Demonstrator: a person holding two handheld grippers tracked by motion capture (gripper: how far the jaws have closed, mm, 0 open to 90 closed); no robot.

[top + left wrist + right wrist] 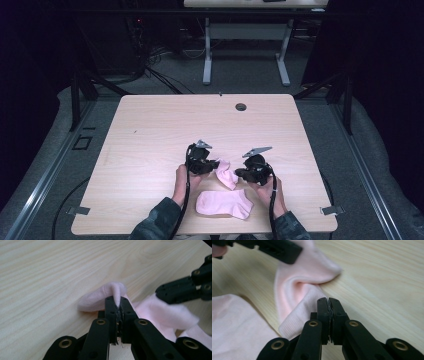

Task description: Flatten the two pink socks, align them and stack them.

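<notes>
The jaws of the left gripper (117,305) are closed and pinch a fold of one pink sock (226,173) at lower centre. The right gripper (328,302) jaws are closed on this sock's edge. A second pink sock (223,203) lies flat below it on the table (150,130).

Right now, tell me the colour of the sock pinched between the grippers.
Pale pink; the sock shows best in the right gripper view.
</notes>
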